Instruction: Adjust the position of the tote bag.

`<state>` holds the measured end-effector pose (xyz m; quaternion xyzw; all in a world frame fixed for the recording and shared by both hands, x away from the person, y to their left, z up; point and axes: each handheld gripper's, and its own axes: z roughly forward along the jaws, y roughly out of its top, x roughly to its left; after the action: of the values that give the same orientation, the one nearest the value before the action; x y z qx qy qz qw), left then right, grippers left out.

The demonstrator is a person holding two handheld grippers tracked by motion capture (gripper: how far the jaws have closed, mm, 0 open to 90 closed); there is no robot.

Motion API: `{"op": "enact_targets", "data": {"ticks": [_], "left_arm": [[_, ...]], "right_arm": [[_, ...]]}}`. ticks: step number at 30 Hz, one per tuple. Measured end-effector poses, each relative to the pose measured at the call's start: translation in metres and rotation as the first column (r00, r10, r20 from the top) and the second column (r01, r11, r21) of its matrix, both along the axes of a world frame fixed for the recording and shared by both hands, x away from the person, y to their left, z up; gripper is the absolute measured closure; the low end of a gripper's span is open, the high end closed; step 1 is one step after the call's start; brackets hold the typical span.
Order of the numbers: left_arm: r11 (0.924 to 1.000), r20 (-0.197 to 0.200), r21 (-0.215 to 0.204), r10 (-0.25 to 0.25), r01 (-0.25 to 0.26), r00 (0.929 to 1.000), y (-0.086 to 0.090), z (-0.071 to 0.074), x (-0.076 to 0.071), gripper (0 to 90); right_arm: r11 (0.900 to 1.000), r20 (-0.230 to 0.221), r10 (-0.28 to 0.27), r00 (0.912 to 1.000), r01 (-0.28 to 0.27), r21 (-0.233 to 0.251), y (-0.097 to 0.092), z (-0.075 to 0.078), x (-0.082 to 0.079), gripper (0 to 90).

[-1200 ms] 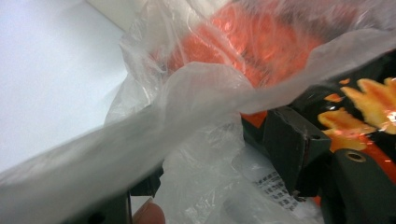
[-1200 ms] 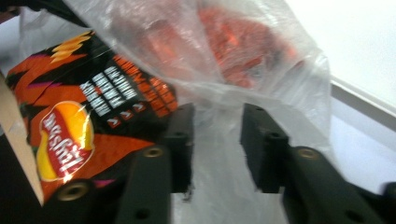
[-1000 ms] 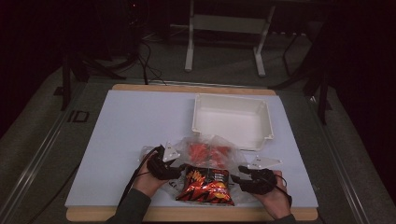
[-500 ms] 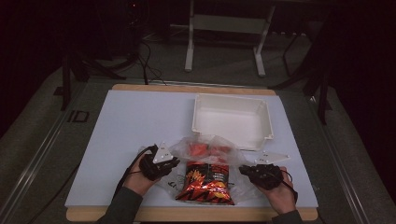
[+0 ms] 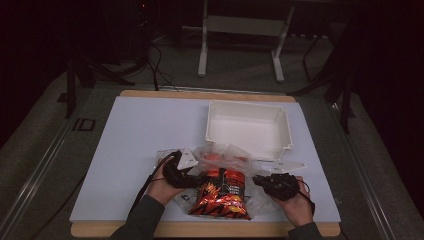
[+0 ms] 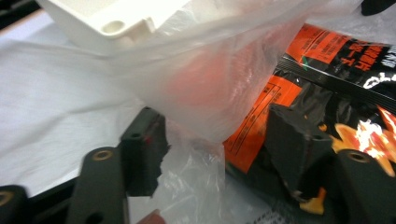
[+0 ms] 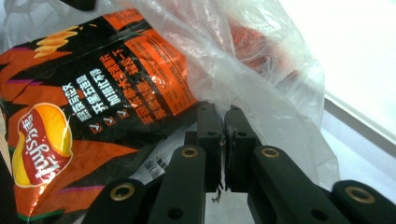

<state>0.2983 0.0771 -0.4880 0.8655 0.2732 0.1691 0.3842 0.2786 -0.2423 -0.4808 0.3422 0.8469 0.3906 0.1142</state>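
High view: a black-and-orange chip bag (image 5: 222, 195) lies at the near edge of the white worktop (image 5: 140, 130), partly inside a clear plastic bag (image 5: 225, 155) whose far side reaches the near wall of the white bin (image 5: 248, 127). The left gripper (image 5: 192, 172) lies at the chip bag's left edge and the right gripper (image 5: 257, 180) at its right edge, each in a hand (image 5: 162, 187) entering from below. Compared with the frame half a second ago, the left gripper has come in from the plastic's left fringe to the chip bag's edge; the right gripper and both bags sit where they did. Left gripper view: the jaws, which have just been opening, stand wide apart; crumpled clear plastic (image 6: 196, 98) and the orange corner of the chip bag (image 6: 261, 126) lie between them, but the pads do not press on either. This view also shows the bin's corner (image 6: 116, 23) directly behind the plastic, a nearness that the high view renders less clearly. Right gripper view: the jaws are closed almost pad to pad, pinching a thin film of the plastic bag (image 7: 261, 84) just beside the chip bag's printed lower edge (image 7: 93, 93). Here the chip bag's logo and lettering are legible, and a second red-orange item (image 7: 247, 35) shows dimly inside the plastic beyond it.
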Motion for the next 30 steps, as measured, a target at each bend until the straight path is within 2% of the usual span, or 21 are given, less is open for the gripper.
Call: {"op": "enact_targets", "data": {"ticks": [2, 4, 5, 6, 7, 10, 13, 14, 15, 16, 17, 19, 21, 22, 23, 25, 26, 27, 28, 29, 30], "left_arm": [[0.999, -0.013, 0.043, 0.015, -0.014, 0.9998, -0.004, -0.003, 0.003, 56.3], [0.9988, -0.03, 0.048, -0.011, 0.013, 0.9995, -0.004, -0.003, 0.004, 74.7], [0.9978, -0.035, 0.054, -0.037, 0.039, 0.9987, -0.003, -0.002, 0.002, 80.6], [0.9978, -0.035, 0.054, -0.037, 0.039, 0.9987, -0.003, -0.002, 0.002, 84.7], [0.9959, -0.03, 0.064, -0.062, 0.064, 0.9976, -0.002, -0.001, -0.001, 87.3], [0.9842, -0.023, 0.075, -0.159, 0.16, 0.987, 0.003, 0.005, -0.011, 88.8], [0.9699, -0.024, 0.039, -0.24, 0.24, 0.9706, 0.013, 0.011, -0.018, 89.2], [0.9573, -0.038, -0.006, -0.289, 0.289, 0.9565, 0.02, 0.013, -0.02, 89.2], [0.9573, -0.038, -0.006, -0.289, 0.289, 0.9565, 0.02, 0.013, -0.02, 89.3], [0.9532, -0.042, -0.027, -0.302, 0.301, 0.9524, 0.024, 0.015, -0.02, 89.3], [0.9514, -0.039, -0.058, -0.305, 0.303, 0.9516, 0.03, 0.016, -0.019, 89.3], [0.9426, -0.047, -0.13, -0.316, 0.308, 0.9477, 0.038, 0.018, -0.016, 89.2], [0.945, -0.041, -0.177, -0.286, 0.275, 0.9573, 0.046, 0.02, -0.012, 89.1], [0.9437, -0.042, -0.203, -0.274, 0.261, 0.9607, 0.049, 0.02, -0.01, 89.1], [0.9476, -0.05, -0.233, -0.236, 0.218, 0.9704, 0.053, 0.019, -0.005, 89.1], [0.9472, -0.059, -0.249, -0.223, 0.202, 0.9729, 0.054, 0.018, -0.002, 89.1], [0.9426, -0.063, -0.276, -0.212, 0.187, 0.9751, 0.057, 0.017, 0.0, 88.9], [0.9462, -0.067, -0.288, -0.174, 0.148, 0.9825, 0.059, 0.016, 0.002, 88.9], [0.9504, -0.077, -0.29, -0.141, 0.113, 0.9871, 0.061, 0.014, 0.005, 88.9], [0.9504, -0.077, -0.29, -0.141, 0.113, 0.9871, 0.061, 0.014, 0.005, 88.8], [0.9526, -0.088, -0.301, -0.072, 0.042, 0.9935, 0.064, 0.01, 0.009, 88.8]], "right_arm": [[1.0, 0.005, -0.001, 1.0, 0.001, 0.006, 0.0, 0.0, 0.002, 86.7], [0.9999, 0.0, -0.009, 1.0, 0.009, 0.012, -0.002, 0.0, 0.003, 86.8], [0.9998, -0.001, -0.014, 0.9999, 0.014, 0.015, -0.003, 0.001, 0.004, 86.8], [0.9998, -0.001, -0.014, 0.9999, 0.014, 0.015, -0.003, 0.001, 0.004, 86.8], [0.9995, -0.001, -0.023, 0.9997, 0.023, 0.022, -0.007, 0.001, 0.006, 87.1], [0.9987, -0.003, -0.039, 0.9992, 0.039, 0.031, -0.011, 0.002, 0.007, 87.5], [0.9966, -0.015, -0.072, 0.9973, 0.073, 0.039, -0.02, 0.004, 0.011, 88.6], [0.996, -0.019, -0.08, 0.9966, 0.081, 0.039, -0.021, 0.004, 0.011, 89.1], [0.9958, -0.023, -0.083, 0.9963, 0.084, 0.037, -0.023, 0.004, 0.012, 89.3], [0.9958, -0.023, -0.083, 0.9963, 0.084, 0.037, -0.023, 0.004, 0.012, 89.3], [0.9956, -0.027, -0.088, 0.9957, 0.089, 0.029, -0.024, 0.004, 0.013, 89.5], [0.995, -0.04, -0.096, 0.9945, 0.097, 0.023, -0.026, 0.002, 0.016, 89.6], [0.9949, -0.058, -0.096, 0.9937, 0.097, 0.024, -0.028, -0.001, 0.019, 89.8], [0.995, -0.061, -0.096, 0.9936, 0.097, 0.023, -0.027, -0.002, 0.02, 89.8], [0.9951, -0.066, -0.093, 0.9935, 0.095, 0.027, -0.027, -0.004, 0.02, 89.8], [0.9952, -0.068, -0.091, 0.9935, 0.093, 0.03, -0.027, -0.005, 0.021, 89.8], [0.9954, -0.078, -0.085, 0.9933, 0.088, 0.036, -0.026, -0.007, 0.023, 89.8], [0.9954, -0.083, -0.082, 0.9932, 0.086, 0.042, -0.026, -0.007, 0.024, 89.8], [0.9954, -0.083, -0.082, 0.9932, 0.086, 0.042, -0.026, -0.007, 0.024, 89.8], [0.9954, -0.083, -0.082, 0.9932, 0.086, 0.042, -0.026, -0.007, 0.024, 89.8], [0.9954, -0.088, -0.074, 0.9934, 0.079, 0.054, -0.025, -0.008, 0.024, 89.8]]}}
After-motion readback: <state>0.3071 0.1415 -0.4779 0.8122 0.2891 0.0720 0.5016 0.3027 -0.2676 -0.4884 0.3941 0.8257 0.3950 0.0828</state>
